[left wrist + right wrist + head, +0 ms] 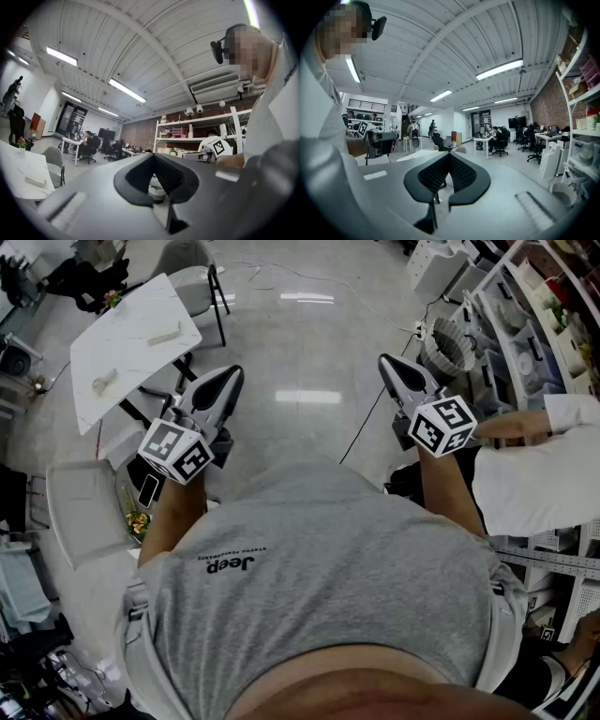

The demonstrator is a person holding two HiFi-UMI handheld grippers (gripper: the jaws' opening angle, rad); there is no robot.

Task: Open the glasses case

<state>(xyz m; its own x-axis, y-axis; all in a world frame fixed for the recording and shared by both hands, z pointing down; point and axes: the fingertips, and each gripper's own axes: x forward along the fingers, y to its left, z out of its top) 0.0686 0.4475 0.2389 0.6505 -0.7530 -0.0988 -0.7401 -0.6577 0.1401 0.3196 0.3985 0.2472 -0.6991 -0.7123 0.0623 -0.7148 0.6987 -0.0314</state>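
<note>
No glasses case can be made out in any view. I hold both grippers level in front of my grey shirt, above the bare floor. In the head view my left gripper (228, 379) is shut, its grey jaws meeting at the tip with nothing between them. My right gripper (387, 363) is also shut and empty. In the left gripper view the left gripper (153, 155) has its black pads closed to a point, facing an office room. The right gripper view shows the right gripper (449, 154) the same way, with the other gripper's marker cube at its left.
A white table (131, 357) with two small pale items stands at the far left, grey chairs (192, 277) beside it. Shelving (525, 324) and a ribbed basket (448, 348) line the right. A person's white sleeve (534, 479) is close on the right. A cable (367, 418) crosses the floor.
</note>
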